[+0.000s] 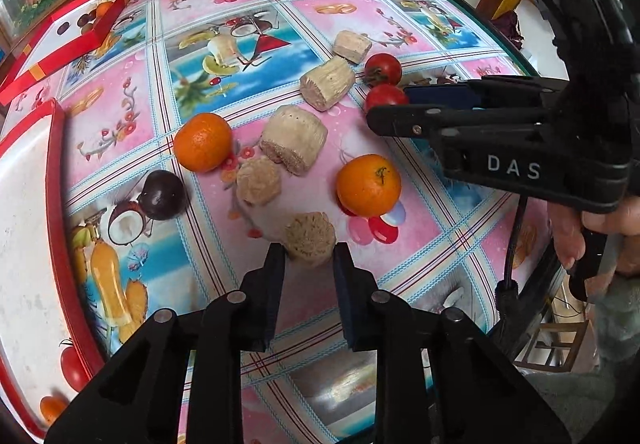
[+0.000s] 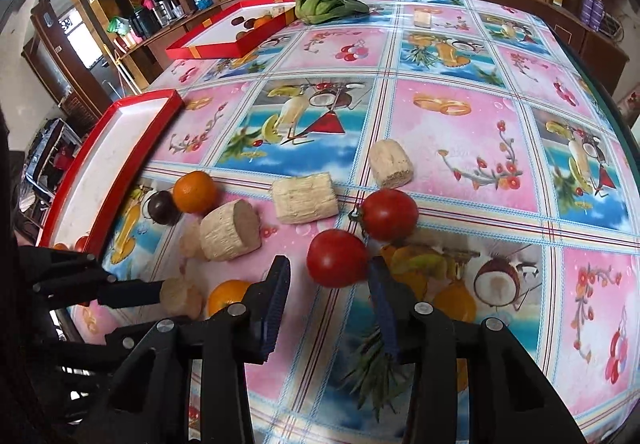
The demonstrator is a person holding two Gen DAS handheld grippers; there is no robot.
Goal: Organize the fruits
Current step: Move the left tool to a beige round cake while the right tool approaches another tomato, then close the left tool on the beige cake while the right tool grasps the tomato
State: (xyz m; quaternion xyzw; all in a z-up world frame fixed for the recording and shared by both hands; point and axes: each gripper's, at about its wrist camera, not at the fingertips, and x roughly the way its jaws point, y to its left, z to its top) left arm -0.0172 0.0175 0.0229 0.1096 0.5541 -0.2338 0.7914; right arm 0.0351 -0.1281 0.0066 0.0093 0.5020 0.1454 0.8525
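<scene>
Patterned tablecloth (image 1: pixel 256 19), fruit being sorted.
Left gripper (image 1: pixel 309 250) is being clamped on cane piece (image 1: pixel 310 238); right gripper (image 2: pixel 326 276), jaws apart, should be centred around tomato (image 2: pixel 336 258).

Both cameras sit just behind their own gripper fingers, looking steeply down, close over the patterned surface (image 1: pixel 248 43). The left wrist view takes in the right gripper (image 1: pixel 390 103) at its right; both share the nearer tomato (image 2: pixel 338 258) (red, by the sugarcane pieces).
</scene>
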